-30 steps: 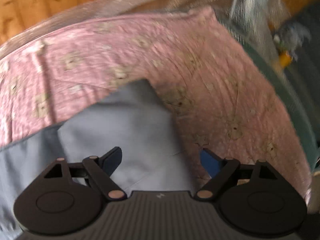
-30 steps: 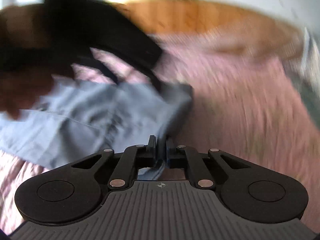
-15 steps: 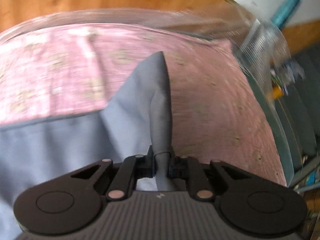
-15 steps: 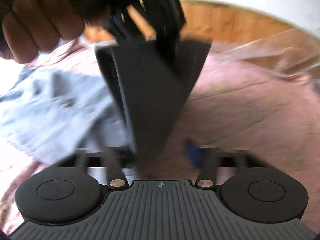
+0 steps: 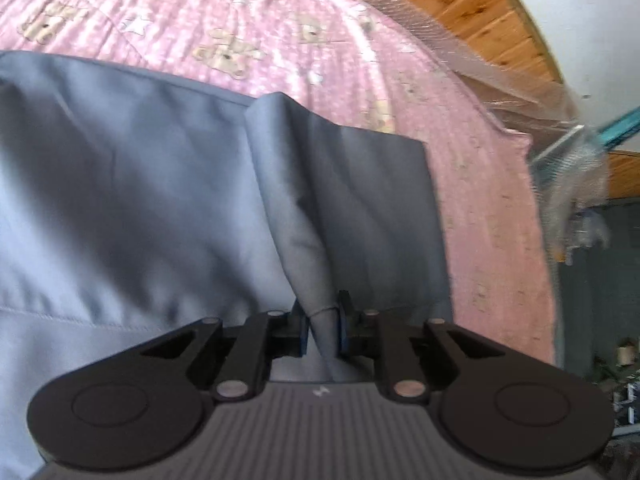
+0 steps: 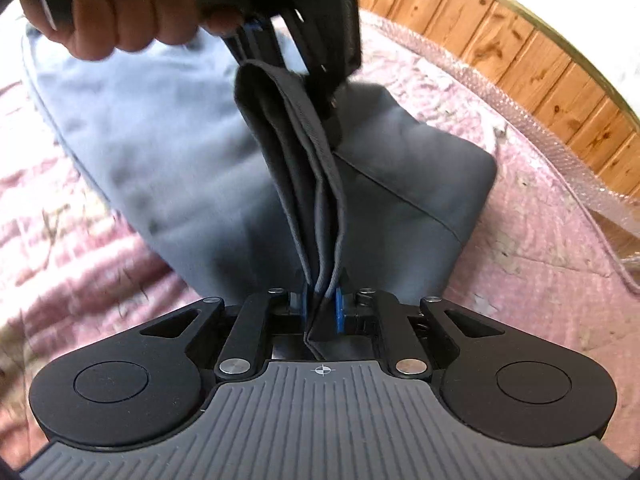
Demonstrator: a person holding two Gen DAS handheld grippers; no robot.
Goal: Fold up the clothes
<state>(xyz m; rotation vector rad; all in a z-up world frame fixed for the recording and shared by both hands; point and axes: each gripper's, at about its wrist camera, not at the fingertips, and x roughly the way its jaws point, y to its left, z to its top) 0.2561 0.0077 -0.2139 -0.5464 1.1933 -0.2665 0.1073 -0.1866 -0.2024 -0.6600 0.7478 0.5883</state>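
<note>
Mid-fold: left hand-held gripper [image 5: 322, 326] and right hand-held gripper [image 6: 322, 310] each pinch the grey garment [image 6: 168, 152], raised over the pink bedspread [image 5: 280, 20]; next, lay the held edge down evenly

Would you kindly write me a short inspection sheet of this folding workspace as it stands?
Surface: pink bear-print blanket, wrinkled.
Job's things: grey-blue garment lying on the blanket, one part lifted into a taut ridge.
Clutter: nothing seen on the blanket.
Grippers: left gripper shut on garment fabric; right gripper shut on layered edges; a hand holds the left gripper.
Cables: nothing seen.
Surroundings: wooden panelling, bubble wrap along the blanket's far edge, blurred items to the right.
</note>
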